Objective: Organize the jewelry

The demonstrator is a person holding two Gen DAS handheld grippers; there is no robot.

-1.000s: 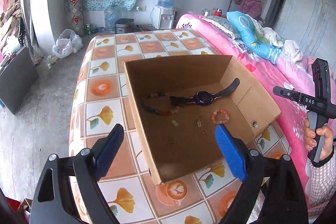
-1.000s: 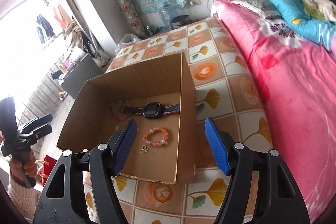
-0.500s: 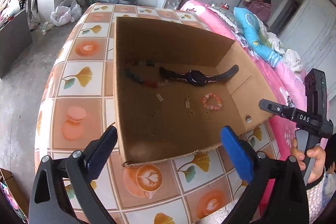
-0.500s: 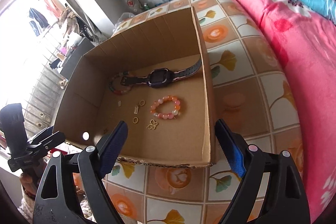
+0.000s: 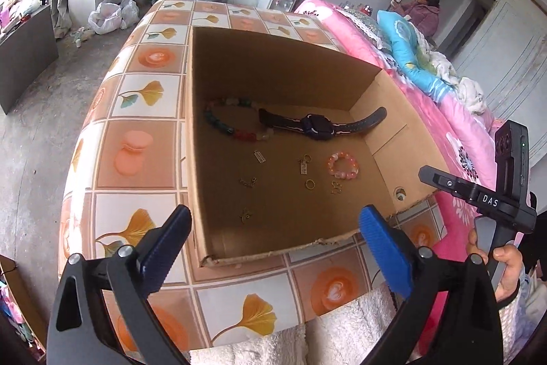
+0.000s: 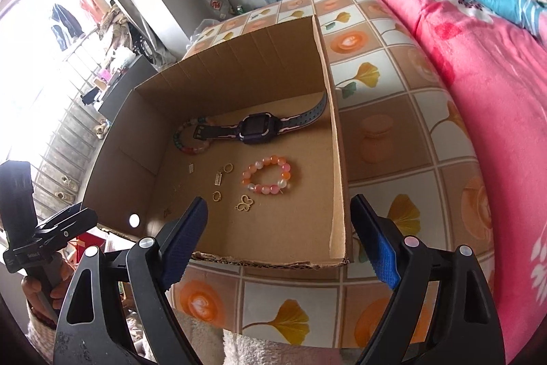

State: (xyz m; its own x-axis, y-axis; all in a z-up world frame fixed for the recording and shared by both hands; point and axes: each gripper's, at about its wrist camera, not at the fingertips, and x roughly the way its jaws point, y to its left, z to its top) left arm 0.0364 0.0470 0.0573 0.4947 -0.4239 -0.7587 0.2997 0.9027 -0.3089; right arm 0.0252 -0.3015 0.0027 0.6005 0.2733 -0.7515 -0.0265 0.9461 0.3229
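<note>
Black tongs [image 5: 273,248], blue pads [image 5: 384,250], maybe white sleeve

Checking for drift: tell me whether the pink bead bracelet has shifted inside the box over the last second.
No. The pink bead bracelet still lies just in front of the watch and beside the butterfly charm on the cardboard box floor; only the cameras moved.

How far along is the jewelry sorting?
Done: nothing looks sorted. The watch, pink bead bracelet, multicolor bracelet and small gold charms lie loose on the cardboard box floor. In hand: nothing; left gripper and right gripper hover open at the near edge. Left: all picking and arranging.
</note>
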